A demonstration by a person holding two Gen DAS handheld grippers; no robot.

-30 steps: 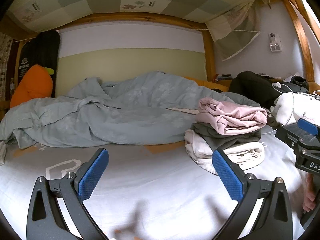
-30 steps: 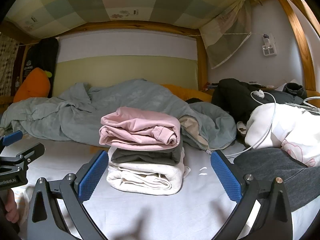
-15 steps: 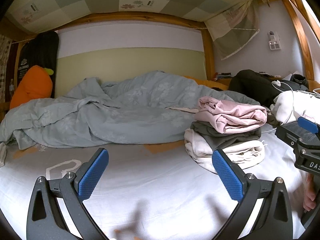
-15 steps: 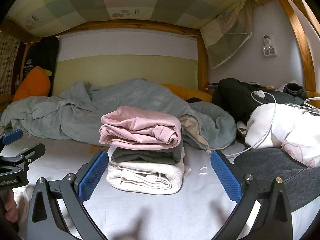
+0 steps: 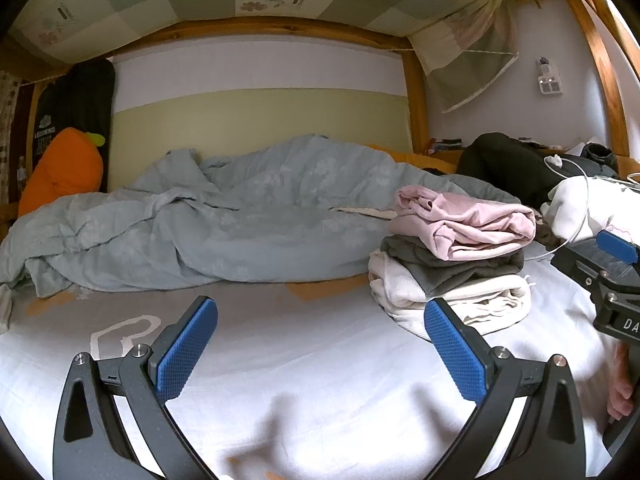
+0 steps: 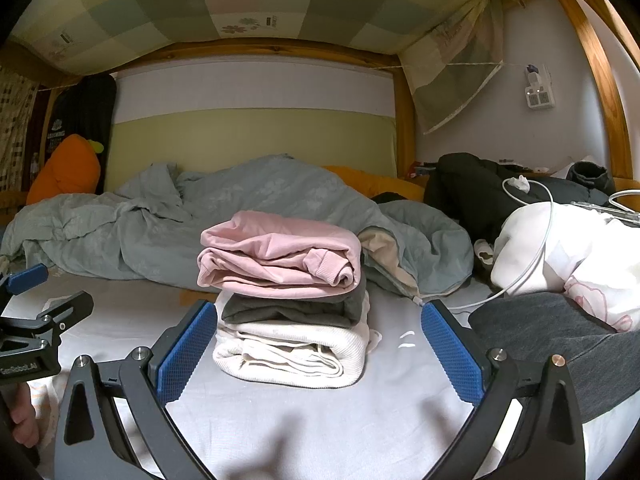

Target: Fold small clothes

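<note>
A: Folded clothes (image 6: pixel 286 300), where are they?

B: Stacked on the bed sheet (image 6: pixel 304 420), pink over grey over white, straight ahead of my right tongs (image 6: pixel 316 350). Kept clear of the rumpled duvet (image 5: pixel 224 216) so the pile stays square.

A: Tongs?

B: Both pairs apart, empty; left tongs (image 5: pixel 320 350) hover over bare sheet, stack to their right.

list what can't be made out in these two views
- Back of the clothes stack, right wrist view: hidden by its own folded front.
- Bed under the duvet, left wrist view: covered.
- Hand on the right gripper, left wrist view: cut off by the edge and the gripper body.
- Print on the black bag, right wrist view: too small to read.
- More unfolded small clothes: none identifiable.
</note>
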